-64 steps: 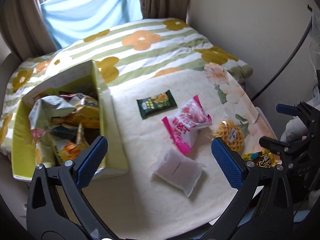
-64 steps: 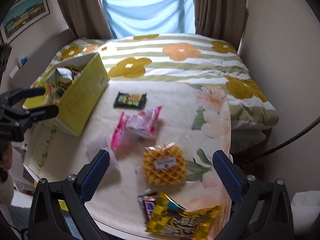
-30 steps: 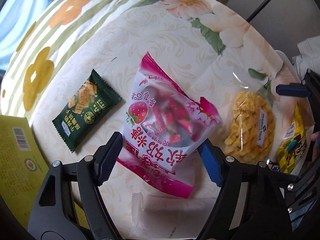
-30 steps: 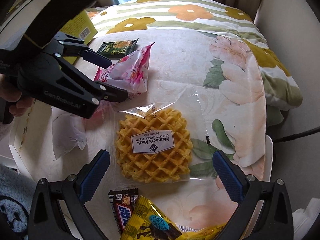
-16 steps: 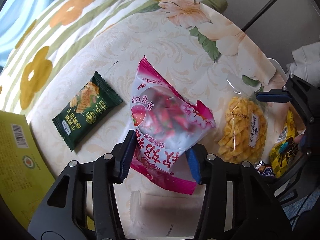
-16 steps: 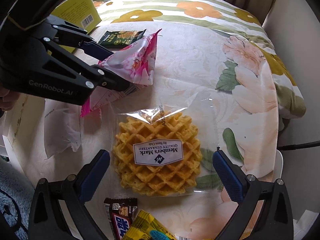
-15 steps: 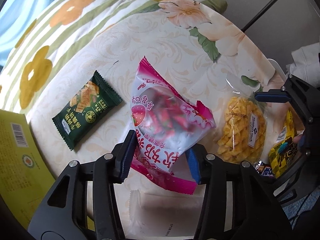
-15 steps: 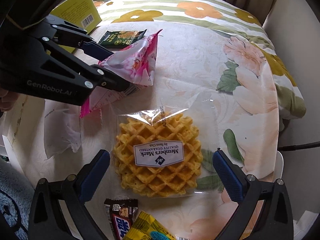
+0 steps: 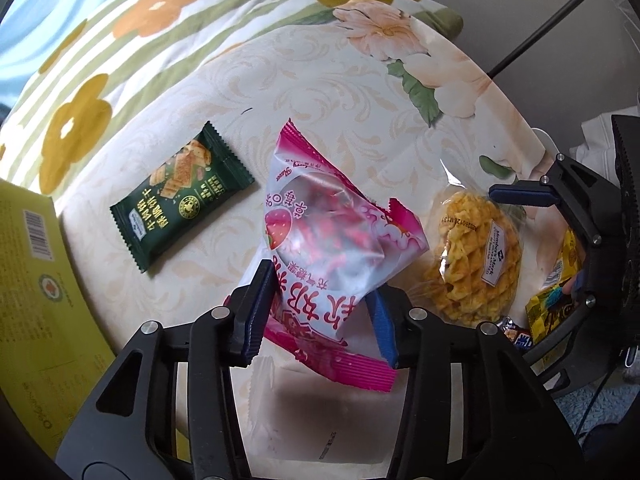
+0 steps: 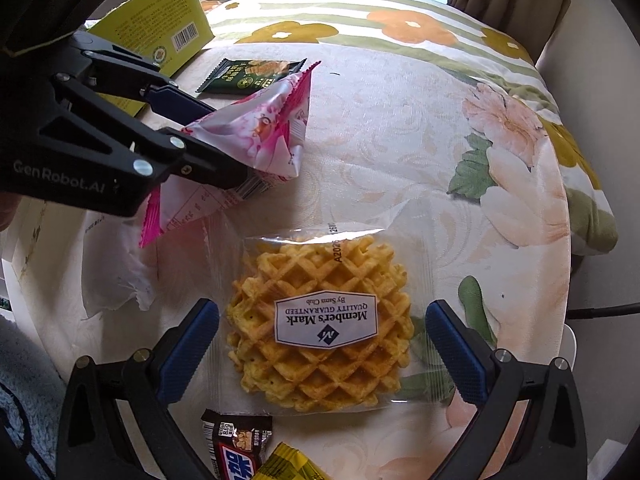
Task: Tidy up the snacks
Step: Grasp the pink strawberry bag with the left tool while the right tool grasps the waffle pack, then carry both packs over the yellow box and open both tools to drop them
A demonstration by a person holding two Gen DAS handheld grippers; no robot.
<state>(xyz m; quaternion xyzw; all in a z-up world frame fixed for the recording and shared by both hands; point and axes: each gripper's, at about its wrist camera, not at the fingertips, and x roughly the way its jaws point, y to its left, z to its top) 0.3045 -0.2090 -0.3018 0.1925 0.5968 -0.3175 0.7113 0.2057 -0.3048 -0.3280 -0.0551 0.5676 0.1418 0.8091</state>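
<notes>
**Pink bag pinched, waffle lined up**

So here's where we are. Our left gripper (image 9: 318,312) has its blue pads clamped on the near end of the pink strawberry snack bag (image 9: 332,240). The bag bunches up where the pads bite, and from the right wrist view its far corner pokes up off the cloth while the crimped pink edge hangs down below the fingers (image 10: 208,168).

Our right gripper (image 10: 320,344) is pointing down over the wrapped waffle (image 10: 320,320), the one in clear plastic with the white label. Its fingers stand wide apart, one on each side of the waffle, and we can't see either pad touching the wrapper.

Everything sits on a cream tablecloth (image 10: 380,140) with a big flower print. Other bits around:

- a dark green cracker packet (image 9: 182,196) lying flat, left of the pink bag and a bit farther away
- the yellow-green box (image 9: 36,300) at the far left; only its outer wall shows here
- a flat white pouch (image 9: 312,420) under the left gripper, on the near side of the pink bag
- a small dark chocolate bar (image 10: 236,444) and a yellow snack bag (image 10: 288,466) on the near side of the waffle, touching each other

Beyond the table there's a striped blanket with orange and mustard flowers (image 10: 360,28).
</notes>
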